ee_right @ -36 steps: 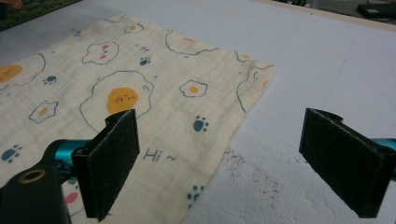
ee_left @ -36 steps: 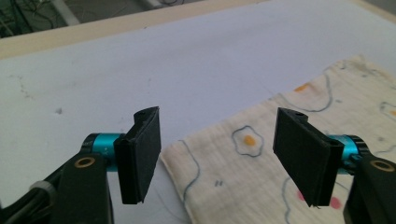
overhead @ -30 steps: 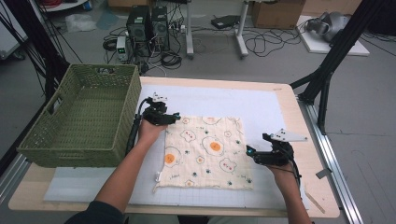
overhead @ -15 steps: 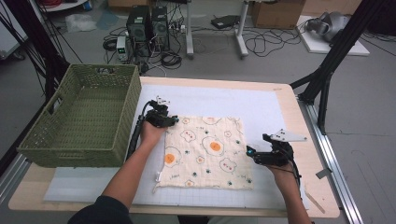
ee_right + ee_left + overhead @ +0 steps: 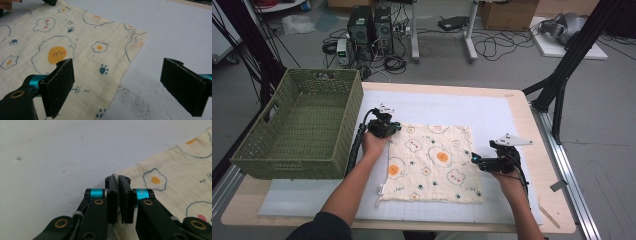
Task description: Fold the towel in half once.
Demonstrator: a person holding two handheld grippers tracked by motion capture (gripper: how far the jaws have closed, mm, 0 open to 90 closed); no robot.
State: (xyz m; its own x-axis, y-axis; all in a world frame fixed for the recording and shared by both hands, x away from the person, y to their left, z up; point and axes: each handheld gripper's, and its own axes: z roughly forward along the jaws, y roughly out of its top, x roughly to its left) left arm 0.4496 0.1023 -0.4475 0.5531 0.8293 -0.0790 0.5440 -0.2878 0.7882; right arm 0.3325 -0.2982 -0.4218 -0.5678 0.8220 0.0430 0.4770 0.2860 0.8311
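The cloth [image 5: 432,162] lies flat on the desk [image 5: 522,120] – the left tool [image 5: 118,181] is pinched tight on its far corner, the right tool [image 5: 125,85] gapes wide over the near edge, holding nothing – a one-sided pull could bunch it

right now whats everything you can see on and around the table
cloth: 1, cream with fried-egg print, flat on the mat
mat: 1, white, covers the table top
basket: 1, green wicker, table's left end
table: 1, light wood
computer towers: 2, black, floor behind
cardboard box: 1, brown, floor far back
left hand-held gripper: 1, black, shut on the cloth's far left corner
right hand-held gripper: 1, black, open, straddling the cloth's right edge
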